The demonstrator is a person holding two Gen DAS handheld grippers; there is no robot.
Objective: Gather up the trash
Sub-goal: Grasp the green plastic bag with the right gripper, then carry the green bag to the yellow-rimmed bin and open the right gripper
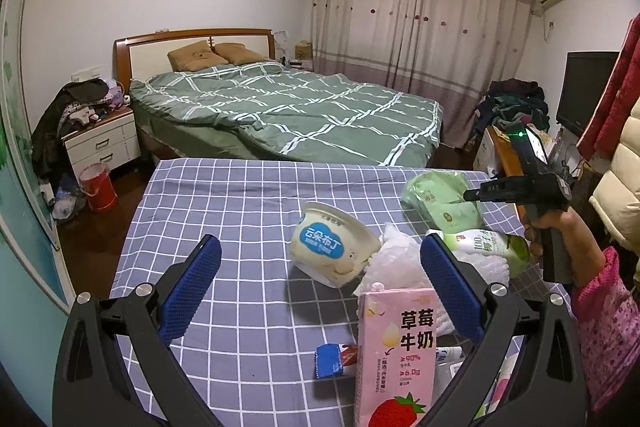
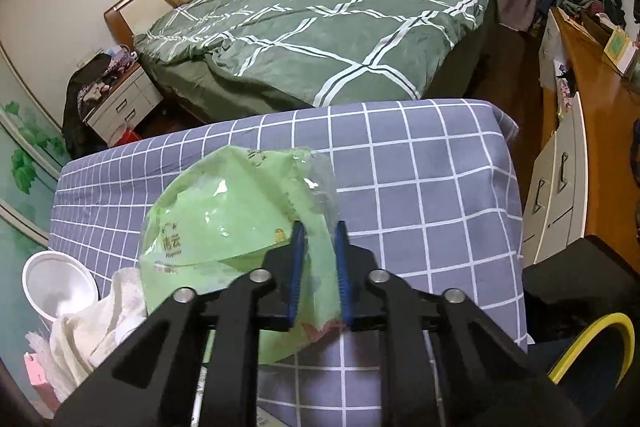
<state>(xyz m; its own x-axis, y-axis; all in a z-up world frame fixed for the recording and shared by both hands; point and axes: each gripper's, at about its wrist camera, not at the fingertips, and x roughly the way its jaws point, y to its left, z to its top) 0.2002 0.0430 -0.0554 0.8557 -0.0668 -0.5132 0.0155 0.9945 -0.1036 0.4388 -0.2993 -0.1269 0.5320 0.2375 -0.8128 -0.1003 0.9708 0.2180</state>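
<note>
We see the right gripper (image 2: 319,247) clenched on the near edge of the green plastic packet (image 2: 224,219), which fans away toward ten o'clock over the checked table (image 2: 420,187); the right hand has it, so lifting up and clear is what matters; the left gripper (image 1: 320,291) stands released over the pink milk carton (image 1: 396,355) at five o'clock, the pudding cup (image 1: 332,251) beyond; we cannot see any bin for the trash, and the packet's underside is hidden.

Grey-blue tablecloth (image 1: 224,195) with white grid, pale green wrapper (image 2: 224,223) between blue pads (image 2: 298,267), pink strawberry-print carton (image 1: 394,355), cream tub (image 1: 332,247), green white-checked duvet (image 1: 304,107), red bucket (image 1: 98,187)
</note>
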